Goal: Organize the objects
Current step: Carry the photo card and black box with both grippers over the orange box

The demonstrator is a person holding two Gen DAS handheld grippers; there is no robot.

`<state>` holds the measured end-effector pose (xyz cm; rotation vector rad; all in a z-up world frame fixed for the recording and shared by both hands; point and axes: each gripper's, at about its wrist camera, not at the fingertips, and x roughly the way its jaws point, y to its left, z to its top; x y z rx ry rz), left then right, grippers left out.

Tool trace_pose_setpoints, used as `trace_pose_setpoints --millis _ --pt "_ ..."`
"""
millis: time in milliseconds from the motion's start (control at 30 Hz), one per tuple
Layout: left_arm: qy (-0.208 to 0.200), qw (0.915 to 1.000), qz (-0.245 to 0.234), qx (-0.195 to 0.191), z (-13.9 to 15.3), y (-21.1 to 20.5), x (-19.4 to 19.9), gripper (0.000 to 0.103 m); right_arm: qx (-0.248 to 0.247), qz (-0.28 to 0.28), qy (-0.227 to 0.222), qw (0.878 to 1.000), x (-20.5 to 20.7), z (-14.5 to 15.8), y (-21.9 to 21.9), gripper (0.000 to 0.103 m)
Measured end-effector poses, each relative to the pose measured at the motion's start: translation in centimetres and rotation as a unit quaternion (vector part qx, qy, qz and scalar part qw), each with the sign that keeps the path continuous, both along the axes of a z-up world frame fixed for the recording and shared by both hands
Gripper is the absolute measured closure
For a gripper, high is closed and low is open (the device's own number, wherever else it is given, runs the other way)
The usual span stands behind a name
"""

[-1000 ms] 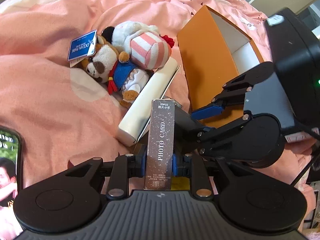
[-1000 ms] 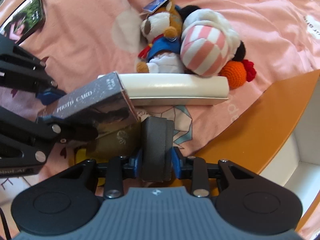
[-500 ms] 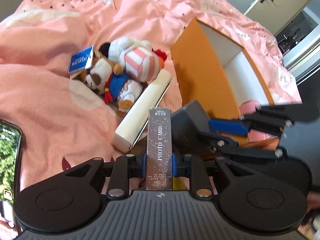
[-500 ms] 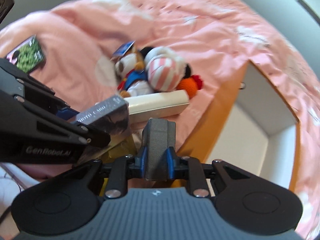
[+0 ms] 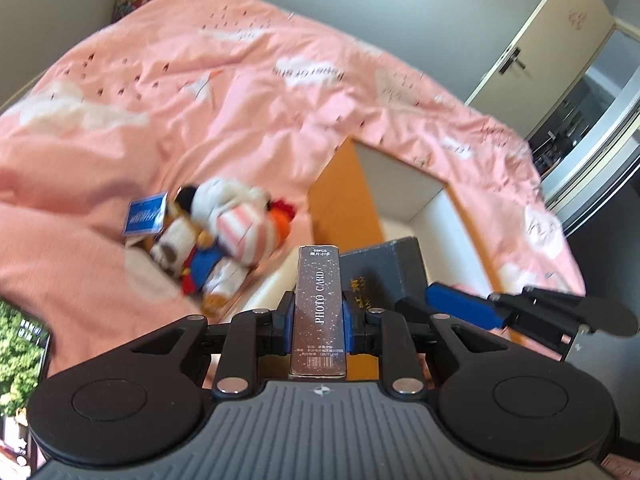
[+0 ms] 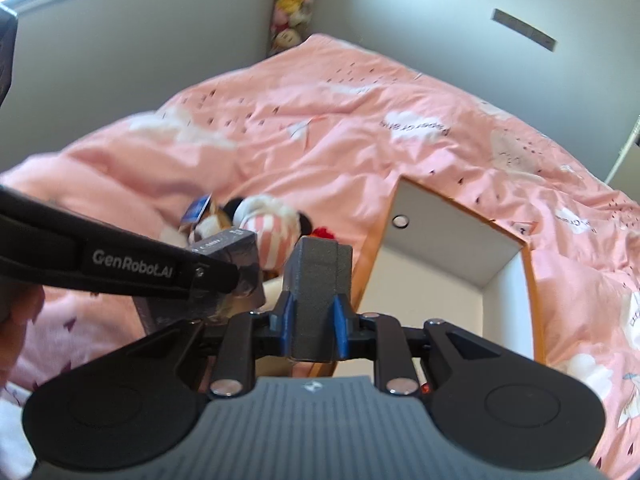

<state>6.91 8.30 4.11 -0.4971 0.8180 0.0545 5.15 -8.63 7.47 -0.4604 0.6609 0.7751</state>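
Left gripper (image 5: 319,316): 2 fingers (image 5: 285,322) closed hard against the narrow sides of a sparkly photo card box (image 5: 319,308), which stands lengthwise between them and points forward and downward. Right gripper (image 6: 315,322): 2 fingers (image 6: 286,320) clamped on a dark grey box (image 6: 318,292), held upright, tilted downward. The 2 grippers sit close together, left one crossing the right wrist view. A hand (image 6: 14,316) shows blurred at that view's left edge.

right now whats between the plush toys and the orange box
Only bare pink duvet between the plush toys and the orange box, seen in the right wrist view.
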Motion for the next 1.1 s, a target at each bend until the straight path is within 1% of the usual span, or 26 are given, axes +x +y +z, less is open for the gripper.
trace_pose_setpoints --millis 33,67,100,167,200,300,367,467,533,567,667,733,800,867,933,1033,1067,1100 --pt "-0.006 1.0 -0.003 0.001 0.4 -0.3 0.3 0.078 0.009 -0.007 0.0 1.0 0.1 0.4 -0.4 0.081" --pt "-0.011 0.9999 -0.005 0.0 0.6 -0.7 0.5 0.078 0.016 -0.013 -0.002 1.0 0.1 0.8 -0.9 0.084" --pt "-0.016 0.9998 -0.007 0.002 0.9 -1.0 0.7 0.078 0.021 -0.021 -0.008 1.0 0.2 1.1 -1.2 0.103" --pt "-0.03 0.9994 -0.012 0.008 1.6 -1.8 1.1 0.078 0.025 -0.04 -0.027 0.999 0.4 1.7 -1.8 0.103" --pt "-0.035 0.9992 -0.015 0.007 1.8 -2.1 1.3 0.078 0.03 -0.043 -0.026 0.998 0.6 2.0 -2.2 0.103" --pt "-0.045 0.9988 -0.019 0.005 2.3 -2.5 1.8 0.078 0.05 -0.061 -0.012 0.997 1.5 2.4 -3.5 0.103" --pt "-0.045 0.9989 -0.014 0.006 2.3 -2.1 1.9 0.078 0.058 -0.071 0.001 0.996 2.1 2.5 -4.2 0.103" --pt "-0.032 0.9995 0.0 0.003 1.9 -1.0 2.0 0.078 0.069 -0.073 0.032 0.994 3.0 2.1 -4.6 0.103" --pt "-0.02 0.9997 0.011 0.001 1.4 -0.2 1.9 0.078 0.07 -0.071 0.056 0.993 3.4 1.5 -4.5 0.1" --pt "-0.015 0.9997 0.016 0.002 1.1 0.2 1.8 0.078 0.071 -0.066 0.066 0.993 3.6 1.2 -4.3 0.098" --pt "0.0 0.9996 0.026 0.009 0.3 1.0 1.7 0.078 0.063 -0.043 0.085 0.993 3.8 0.2 -3.0 0.098" --pt "0.005 0.9995 0.029 0.002 -0.2 1.6 1.8 0.078 0.052 -0.031 0.09 0.994 4.2 -0.2 -2.0 0.09" --pt "0.01 0.9994 0.033 -0.003 -0.7 2.1 1.9 0.078 0.033 -0.001 0.086 0.996 4.5 -0.6 -0.8 0.066" --pt "0.014 0.9994 0.032 -0.002 -1.1 2.4 2.1 0.078 -0.005 0.041 0.066 0.997 4.6 -0.9 0.6 0.064" --pt "0.017 0.9994 0.03 -0.005 -1.5 2.5 2.3 0.078 -0.048 0.09 0.051 0.994 4.7 -1.2 1.8 0.06" --pt "0.02 0.9995 0.022 -0.012 -1.9 2.4 2.6 0.078 -0.104 0.15 0.043 0.982 5.3 -2.1 3.0 0.041" --pt "0.021 0.9996 0.017 -0.012 -2.0 2.3 2.7 0.078 -0.124 0.164 0.036 0.978 5.4 -2.5 3.4 0.038" --pt "0.022 0.9996 0.013 -0.01 -2.1 2.1 2.8 0.078 -0.145 0.18 0.027 0.972 5.5 -2.9 3.7 0.038"
